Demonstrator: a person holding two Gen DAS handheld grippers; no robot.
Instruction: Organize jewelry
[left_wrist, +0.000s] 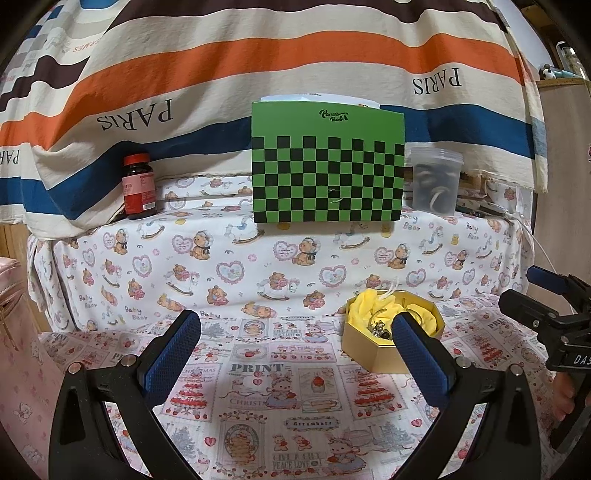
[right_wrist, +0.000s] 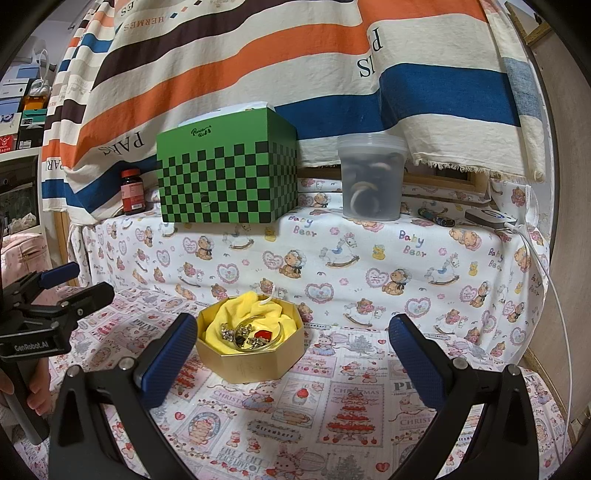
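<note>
jewelry (right_wrist: 248, 335) sits on yellow cloth (right_wrist: 243, 314) inside the gold octagonal box (right_wrist: 255, 363) on the counter (right_wrist: 332, 424); left hand-held gripper (left_wrist: 295, 354) and right hand-held gripper (right_wrist: 291, 354) both hover spread wide, empty.

Green-black chequered box (right_wrist: 227, 177) (yellow-lined gold box (right_wrist: 251, 363))

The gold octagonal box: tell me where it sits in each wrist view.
Left wrist: gold octagonal box lower right, partly behind the right-hand finger.
Right wrist: lower centre-left, beside the left-hand finger, jewelry visible inside.
Shared landmark: green checkered box on the raised ledge behind it.
</note>
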